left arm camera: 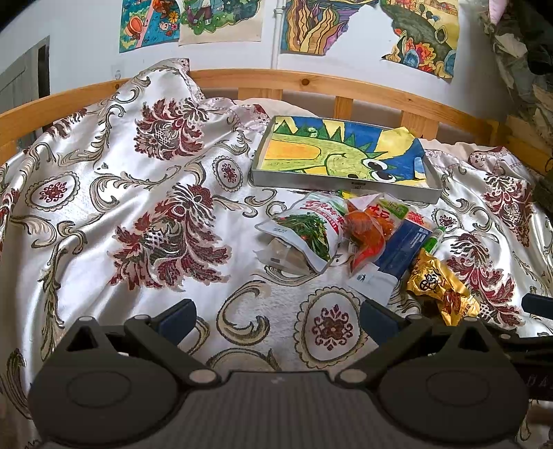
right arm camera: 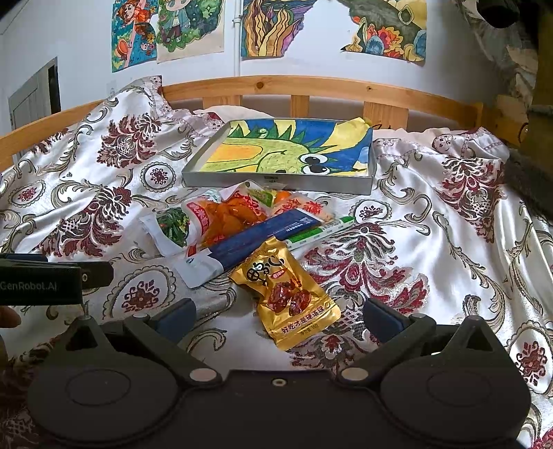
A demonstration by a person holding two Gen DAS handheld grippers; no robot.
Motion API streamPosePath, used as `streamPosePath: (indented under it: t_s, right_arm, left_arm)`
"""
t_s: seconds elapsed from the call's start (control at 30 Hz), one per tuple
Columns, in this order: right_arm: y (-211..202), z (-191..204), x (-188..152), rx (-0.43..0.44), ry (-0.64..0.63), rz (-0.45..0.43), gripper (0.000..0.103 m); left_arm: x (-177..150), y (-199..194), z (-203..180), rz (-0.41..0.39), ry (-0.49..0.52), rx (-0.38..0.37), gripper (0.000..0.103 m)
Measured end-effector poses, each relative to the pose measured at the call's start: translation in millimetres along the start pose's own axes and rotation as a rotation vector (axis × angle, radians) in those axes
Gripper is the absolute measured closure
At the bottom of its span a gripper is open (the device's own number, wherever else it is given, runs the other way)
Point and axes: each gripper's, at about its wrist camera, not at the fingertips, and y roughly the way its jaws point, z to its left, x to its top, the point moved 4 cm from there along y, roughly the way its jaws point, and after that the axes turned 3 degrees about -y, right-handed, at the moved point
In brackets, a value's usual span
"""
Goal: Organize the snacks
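Here, snack pile heaped on a floral bedspread (right arm camera: 432, 241), just in front of a shallow grey tray (right arm camera: 276, 181) lined with a crayon drawing of a green creature. Tray taken as landmark: wooden bed rail (right arm camera: 311, 91) behind it, coloured drawings (right arm camera: 266, 31) on the wall beyond. Nearest the tray's front wall, an orange snack packet (right arm camera: 235, 216), partly overlapping a white packet with greens pictured (right arm camera: 169, 229) toward the tray's left corner. In front of these, a long blue-and-white packet (right arm camera: 249, 238) lying slantwise, with a slim green-and-white stick (right arm camera: 321, 231) touching its far side. Farthest from the tray, a gold pouch (right arm camera: 290, 297), flat on the cloth, upper corner resting on the blue-and-white packet.

Right gripper (right arm camera: 278, 314) spread wide, nothing grasped, blue fingertips (right arm camera: 382, 316) on either side of the gold pouch's lower end, not touching it. Left gripper (left arm camera: 278, 316) likewise spread wide and empty, low over bare cloth in front of the tray, pile off to its right; gold pouch (left arm camera: 439, 285) just beyond its right finger
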Motion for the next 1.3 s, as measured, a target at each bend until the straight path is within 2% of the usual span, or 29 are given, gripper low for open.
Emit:
streamPosePath:
  t_s: [0.87,1.1,1.3]
  right_arm:
    - [7,0,-4,0.008,0.008,0.028,0.001]
    - [19,-3,3,0.008,0.015,0.088,0.001]
    - [23,-8,9,0.009,0.018,0.098,0.001]
  left_arm:
    - [-3,5,0,0.011,0.002,-0.003,0.001]
    - [11,11,1,0.007,0.023,0.0,0.001]
    - [27,19,5,0.019,-0.004,0.008,0.001]
